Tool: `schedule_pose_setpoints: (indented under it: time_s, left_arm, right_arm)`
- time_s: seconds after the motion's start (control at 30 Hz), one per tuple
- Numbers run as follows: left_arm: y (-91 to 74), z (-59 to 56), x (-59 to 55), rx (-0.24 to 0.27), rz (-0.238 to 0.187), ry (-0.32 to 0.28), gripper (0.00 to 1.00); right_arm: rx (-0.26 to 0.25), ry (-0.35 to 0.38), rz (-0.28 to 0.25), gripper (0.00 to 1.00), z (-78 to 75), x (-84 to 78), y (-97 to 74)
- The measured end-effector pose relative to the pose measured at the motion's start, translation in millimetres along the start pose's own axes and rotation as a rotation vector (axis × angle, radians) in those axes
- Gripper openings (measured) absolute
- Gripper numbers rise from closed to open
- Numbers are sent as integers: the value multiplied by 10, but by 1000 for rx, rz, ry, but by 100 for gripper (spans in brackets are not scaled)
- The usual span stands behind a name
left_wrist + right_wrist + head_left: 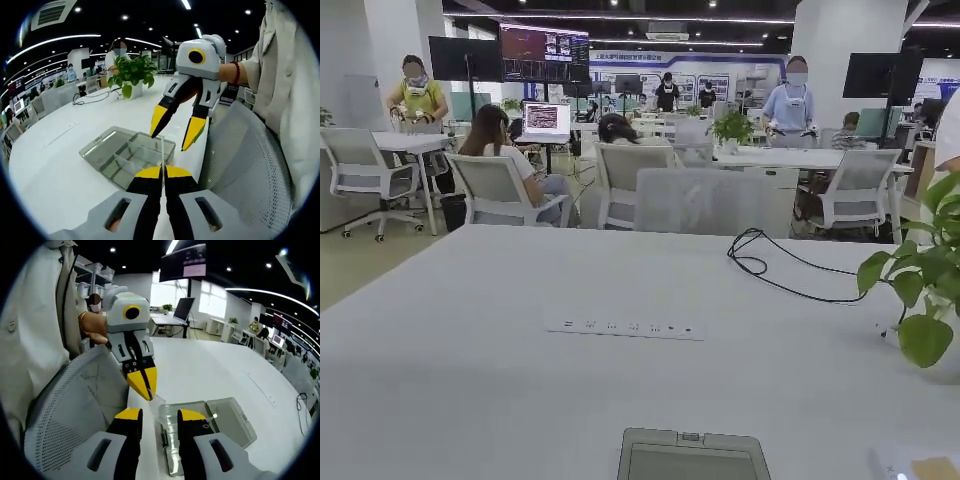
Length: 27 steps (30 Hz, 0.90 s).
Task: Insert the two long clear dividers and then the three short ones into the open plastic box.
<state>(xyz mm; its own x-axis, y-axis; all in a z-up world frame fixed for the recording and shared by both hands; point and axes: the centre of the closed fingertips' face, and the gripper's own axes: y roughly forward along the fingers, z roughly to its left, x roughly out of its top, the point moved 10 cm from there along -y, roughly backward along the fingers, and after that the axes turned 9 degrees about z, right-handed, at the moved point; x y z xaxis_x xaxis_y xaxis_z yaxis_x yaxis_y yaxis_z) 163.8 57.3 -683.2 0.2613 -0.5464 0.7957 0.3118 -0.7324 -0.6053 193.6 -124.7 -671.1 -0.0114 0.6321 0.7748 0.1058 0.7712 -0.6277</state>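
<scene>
The open clear plastic box (131,161) lies near the table's front edge, its lid (102,142) folded back; faint partition lines show inside it. My left gripper (163,172) is shut on a thin clear divider (162,150), seen edge-on and held over the box. My right gripper (175,134) hangs open just above and beyond that divider, jaws pointing down. In the right gripper view my open right gripper (161,417) faces the left gripper (145,385), with the box (172,445) and lid (227,422) below. The lid's far edge (692,452) shows at the bottom of the head view.
A mesh chair back (250,170) stands close beside the table edge. On the table are a flush power strip (625,327), a black cable (770,265) and a leafy plant (920,280) at the right. People sit and stand at desks behind.
</scene>
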Motion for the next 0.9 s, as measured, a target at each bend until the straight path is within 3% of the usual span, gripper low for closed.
schedule_pose_setpoints:
  time_s: [0.2, 0.37, 0.57, 0.67, 0.9]
  left_arm:
    - [24, -67, 25, -67, -2, 57, 0]
    - [50, -128, 21, -114, 33, 122, 0]
    - [60, -156, 23, -147, 35, 153, 0]
    - [60, -164, 38, -166, 13, 163, 0]
    - [54, -167, 38, -192, 4, 180, 0]
  right_arm:
    - [46, -26, 13, 24, 56, -31, 12]
    - [113, -37, 26, 21, 116, -68, 27]
    - [166, -50, 42, 18, 162, -99, 39]
    - [195, -52, 45, 15, 187, -114, 46]
    - [218, -55, 37, 9, 201, -129, 63]
